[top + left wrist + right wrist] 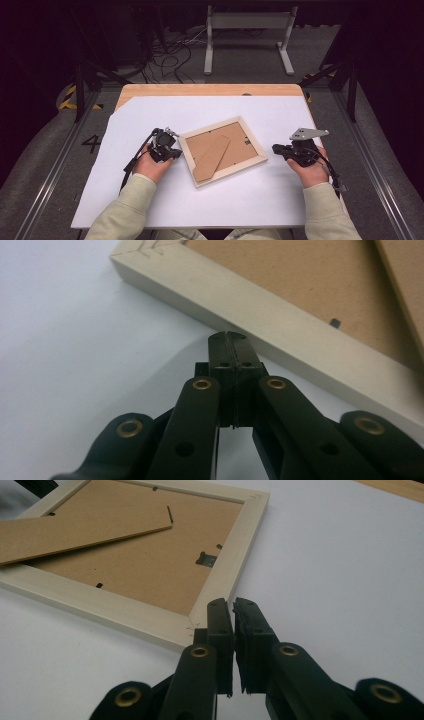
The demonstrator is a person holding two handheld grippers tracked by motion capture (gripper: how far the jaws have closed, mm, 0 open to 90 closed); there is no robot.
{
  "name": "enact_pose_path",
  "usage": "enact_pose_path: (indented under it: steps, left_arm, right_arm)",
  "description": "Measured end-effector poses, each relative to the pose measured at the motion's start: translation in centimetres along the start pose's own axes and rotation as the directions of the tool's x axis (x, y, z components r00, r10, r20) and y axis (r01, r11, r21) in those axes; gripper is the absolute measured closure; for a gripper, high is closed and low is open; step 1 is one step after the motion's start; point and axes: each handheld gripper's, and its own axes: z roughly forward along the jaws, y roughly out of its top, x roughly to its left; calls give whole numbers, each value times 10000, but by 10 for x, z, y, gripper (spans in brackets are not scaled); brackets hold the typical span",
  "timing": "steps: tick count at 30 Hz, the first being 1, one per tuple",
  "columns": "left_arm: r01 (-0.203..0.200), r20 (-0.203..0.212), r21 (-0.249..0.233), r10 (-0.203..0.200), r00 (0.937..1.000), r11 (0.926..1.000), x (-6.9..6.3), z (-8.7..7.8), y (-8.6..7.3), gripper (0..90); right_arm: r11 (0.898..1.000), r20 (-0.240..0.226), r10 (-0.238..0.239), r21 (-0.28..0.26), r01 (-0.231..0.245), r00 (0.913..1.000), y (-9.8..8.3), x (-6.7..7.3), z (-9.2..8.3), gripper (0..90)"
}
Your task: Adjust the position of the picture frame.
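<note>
The left gripper (230, 347) has its jaws pressed together on nothing, tips just at the left rail of the frame (223, 150), probably to nudge or steady it. The right gripper (233, 611) is all but closed, a thin slit between the jaws, empty, near the frame's right corner. The frame lies face down and skewed mid-table on the white sheet (260, 195), its stand (211, 158) slanting across the back; flanking it this way suggests squaring or bracing.

Cream frame (223, 150), brown backing (220, 148), white sheet (200, 200)
</note>
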Motion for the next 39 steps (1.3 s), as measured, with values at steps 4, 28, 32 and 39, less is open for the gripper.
enact_pose_path:
  steps: [4,28,32,39]
  left_arm:
    - [229,27,-637,-228,9997,9977,4,-17,-7,899]
    - [542,164,-1002,-528,9985,9935,16,-40,-24,897]
    - [668,90,-1092,-662,9978,9918,19,-41,-25,896]
    - [967,17,-1206,-972,9953,9880,25,-42,-27,895]
  right_arm:
    - [9987,224,-145,487,133,9996,-2,0,13,900]
    - [9715,-806,-885,2130,1039,9928,-6,8,39,900]
    - [9656,-1121,-1099,2237,1328,9876,-3,16,39,900]
    - [9603,-1503,-1324,2252,1644,9797,1,29,40,900]
